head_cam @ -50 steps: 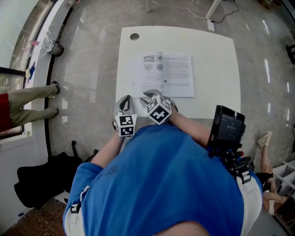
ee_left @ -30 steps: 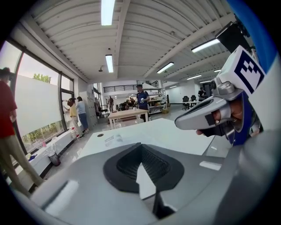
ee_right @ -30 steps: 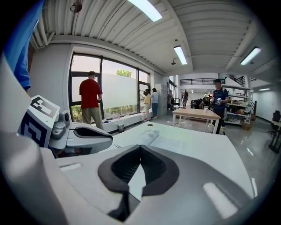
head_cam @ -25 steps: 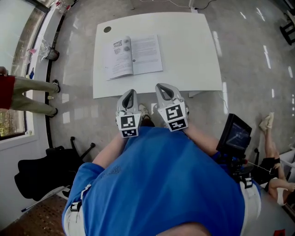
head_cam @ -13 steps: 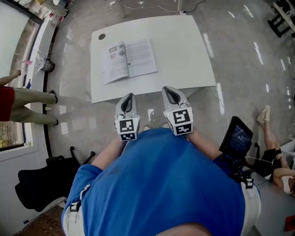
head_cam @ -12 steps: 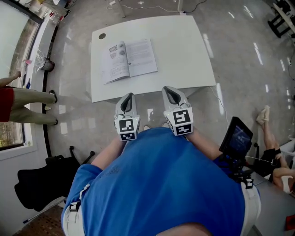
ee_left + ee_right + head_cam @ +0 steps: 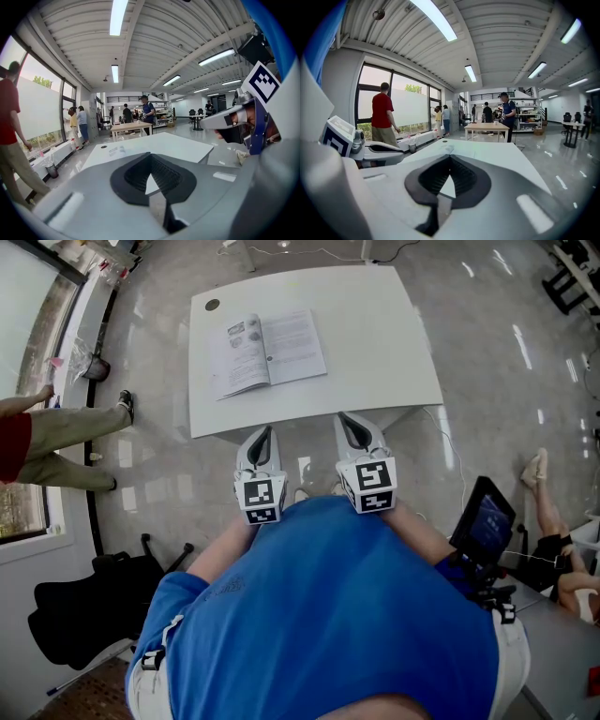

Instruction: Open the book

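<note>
Book (image 7: pixel 267 351) pages are being shown face up: the book is lying open on the white table (image 7: pixel 375 343), in the upper left of the head view, on the table's left part and just below a small dark round spot (image 7: pixel 212 305) near the table's corner. Both grippers are being held off the table, below its near edge in the frame, over the glossy floor (image 7: pixel 487 381). The left gripper (image 7: pixel 262 431) is being held at centre left and the right gripper (image 7: pixel 352 420) beside it to the right, the two apart from each other. The book is lying well apart from both, straight above the left gripper in the frame and up and to the left of the right one, and is being touched by neither. In the left gripper view the jaws are being pressed together with nothing between them; in the right gripper view the jaws are likewise clenched and empty. A person in a red top (image 7: pixel 37 437) is being seen at the left edge of the head view.
</note>
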Demonstrator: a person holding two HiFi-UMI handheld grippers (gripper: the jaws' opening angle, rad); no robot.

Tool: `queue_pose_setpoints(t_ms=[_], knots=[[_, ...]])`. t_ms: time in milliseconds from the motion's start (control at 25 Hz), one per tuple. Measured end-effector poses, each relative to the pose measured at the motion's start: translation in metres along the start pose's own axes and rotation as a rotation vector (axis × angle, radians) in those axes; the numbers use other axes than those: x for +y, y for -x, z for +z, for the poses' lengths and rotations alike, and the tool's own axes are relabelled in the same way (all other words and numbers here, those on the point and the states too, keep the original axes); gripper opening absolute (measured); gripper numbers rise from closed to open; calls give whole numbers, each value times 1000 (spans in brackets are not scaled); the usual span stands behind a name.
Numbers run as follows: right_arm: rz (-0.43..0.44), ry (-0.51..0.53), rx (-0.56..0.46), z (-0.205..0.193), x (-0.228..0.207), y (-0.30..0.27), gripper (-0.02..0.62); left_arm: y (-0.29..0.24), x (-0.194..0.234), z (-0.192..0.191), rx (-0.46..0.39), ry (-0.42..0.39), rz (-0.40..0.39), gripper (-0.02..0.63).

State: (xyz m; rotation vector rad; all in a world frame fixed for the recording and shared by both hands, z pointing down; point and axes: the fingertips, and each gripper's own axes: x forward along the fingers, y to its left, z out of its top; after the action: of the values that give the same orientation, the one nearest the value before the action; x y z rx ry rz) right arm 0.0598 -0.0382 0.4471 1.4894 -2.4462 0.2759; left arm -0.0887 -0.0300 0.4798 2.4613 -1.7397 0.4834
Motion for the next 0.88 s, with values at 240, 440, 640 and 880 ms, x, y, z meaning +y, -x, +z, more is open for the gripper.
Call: queue_pose_setpoints(t_ms=[240, 440, 640, 880], knots=[[-1, 1, 14, -3, -1, 0, 3, 1, -1, 2, -4, 8, -4, 6], [-7, 2, 17, -2, -1, 0, 3, 2, -1, 1, -3, 15, -5, 6], [-7, 7, 22, -4, -1, 1, 3, 4, -2, 1, -4, 18, -7, 6], [-3, 11, 24, -2, 1, 0, 3, 5, 0, 0, -5, 23, -2, 6]])
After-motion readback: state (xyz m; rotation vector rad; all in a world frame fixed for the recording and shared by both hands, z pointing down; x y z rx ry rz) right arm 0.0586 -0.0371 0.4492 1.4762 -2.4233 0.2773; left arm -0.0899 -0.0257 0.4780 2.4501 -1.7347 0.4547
